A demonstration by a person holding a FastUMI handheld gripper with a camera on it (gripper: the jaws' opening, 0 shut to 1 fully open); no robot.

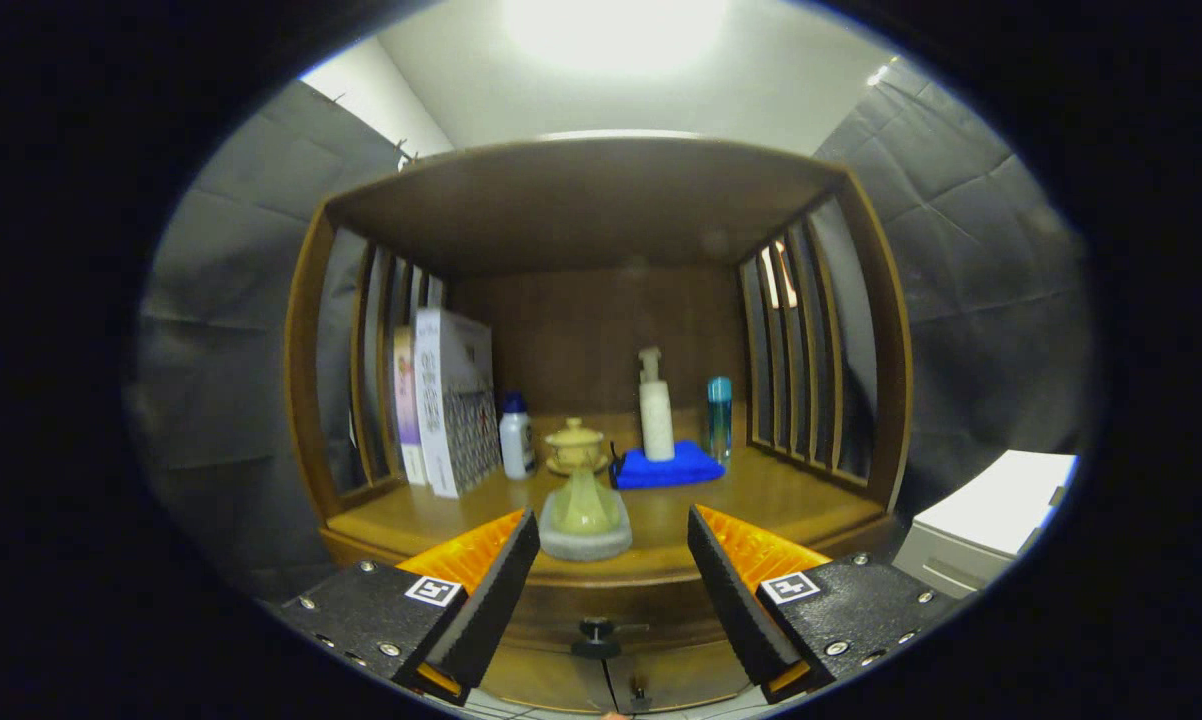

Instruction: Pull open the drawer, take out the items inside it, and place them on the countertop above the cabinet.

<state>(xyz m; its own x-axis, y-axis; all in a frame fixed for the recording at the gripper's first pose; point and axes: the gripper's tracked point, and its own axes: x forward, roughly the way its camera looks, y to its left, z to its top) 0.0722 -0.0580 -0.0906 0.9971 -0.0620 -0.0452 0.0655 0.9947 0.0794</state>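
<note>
Gripper view: the claw (613, 560) gapes wide, empty, before the shut drawer's knob (595, 630), under the bench (761, 500).

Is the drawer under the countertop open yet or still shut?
Shut. The drawer front sits flush under the countertop edge, its knob untouched between the open gripper fingers.

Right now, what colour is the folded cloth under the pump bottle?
Bright blue; the folded cloth shows best in the gripper view, beyond the open gripper.
</note>
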